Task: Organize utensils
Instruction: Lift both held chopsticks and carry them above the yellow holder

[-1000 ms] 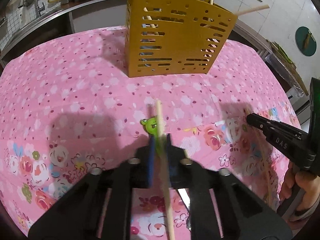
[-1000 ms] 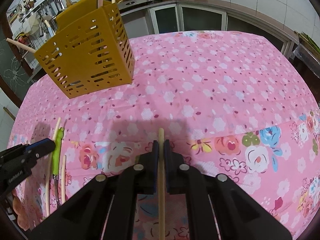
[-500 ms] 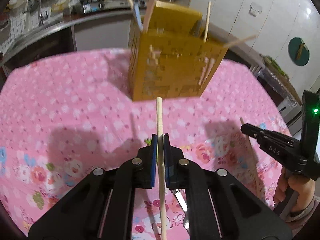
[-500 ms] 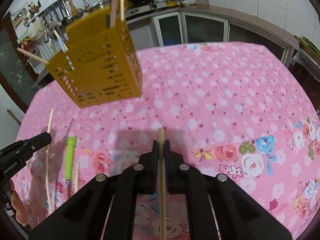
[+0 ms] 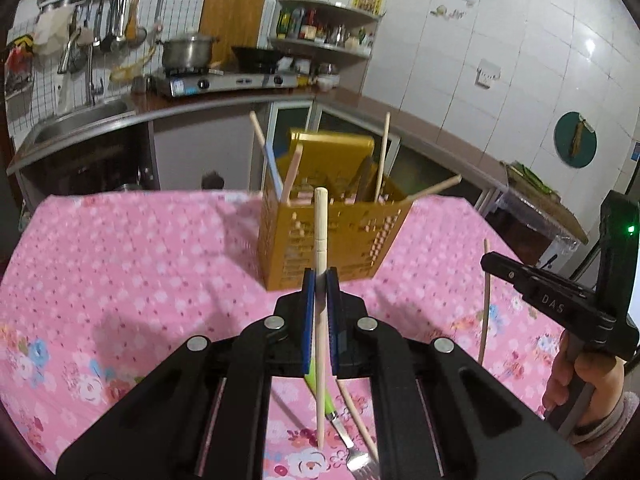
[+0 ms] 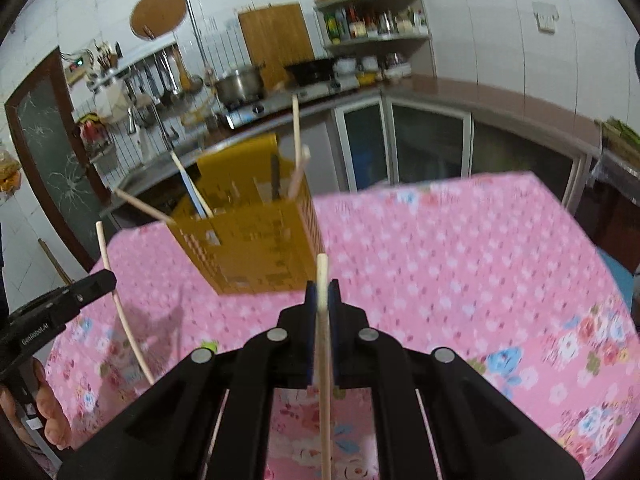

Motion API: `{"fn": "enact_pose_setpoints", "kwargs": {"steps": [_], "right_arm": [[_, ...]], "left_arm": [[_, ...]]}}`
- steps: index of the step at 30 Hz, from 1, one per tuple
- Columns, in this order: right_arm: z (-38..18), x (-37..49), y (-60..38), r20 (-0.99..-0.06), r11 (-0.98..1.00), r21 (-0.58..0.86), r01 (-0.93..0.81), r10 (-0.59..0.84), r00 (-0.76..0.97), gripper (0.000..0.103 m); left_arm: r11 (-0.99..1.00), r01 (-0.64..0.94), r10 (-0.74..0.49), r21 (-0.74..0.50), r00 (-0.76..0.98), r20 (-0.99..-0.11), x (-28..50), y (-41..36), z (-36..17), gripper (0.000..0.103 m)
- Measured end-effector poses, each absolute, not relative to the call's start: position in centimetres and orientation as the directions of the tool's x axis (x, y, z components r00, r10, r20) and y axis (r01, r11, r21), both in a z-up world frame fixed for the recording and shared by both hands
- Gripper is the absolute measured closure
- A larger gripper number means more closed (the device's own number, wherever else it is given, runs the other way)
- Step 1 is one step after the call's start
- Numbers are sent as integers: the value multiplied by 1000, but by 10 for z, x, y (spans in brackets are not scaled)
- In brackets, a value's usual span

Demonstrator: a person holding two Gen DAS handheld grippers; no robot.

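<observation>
My left gripper [image 5: 319, 280] is clamped on a wooden chopstick [image 5: 320, 236], and my right gripper [image 6: 321, 290] is clamped on a second chopstick [image 6: 322, 280]; both sticks are held clear of the desk [image 5: 120, 260]. Ahead stands the yellow slotted utensil holder [image 5: 332, 240], already carrying several chopsticks. Under my left gripper a green-handled fork [image 5: 340, 432] and another chopstick [image 5: 356, 412] lie on the pink cloth. I judge this the carry step; next I must bring each tip over the holder's open top, then release.
</observation>
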State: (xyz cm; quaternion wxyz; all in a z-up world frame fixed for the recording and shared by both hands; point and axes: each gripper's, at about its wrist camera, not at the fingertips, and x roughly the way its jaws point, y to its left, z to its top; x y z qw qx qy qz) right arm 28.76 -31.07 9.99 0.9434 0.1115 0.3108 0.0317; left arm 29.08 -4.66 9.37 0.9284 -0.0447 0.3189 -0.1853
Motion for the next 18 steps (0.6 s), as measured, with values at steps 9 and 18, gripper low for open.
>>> {"fn": "enact_pose_setpoints", "kwargs": {"steps": [9, 18], "right_arm": [[141, 287, -315, -478, 975, 221, -12, 119, 870, 97], [158, 288, -310, -430, 977, 214, -21, 114, 896, 97]], "left_arm": [[925, 324, -379, -196, 775, -505, 291, -43, 124, 99], [923, 331, -384, -195, 786, -484, 291, -41, 137, 99]]}}
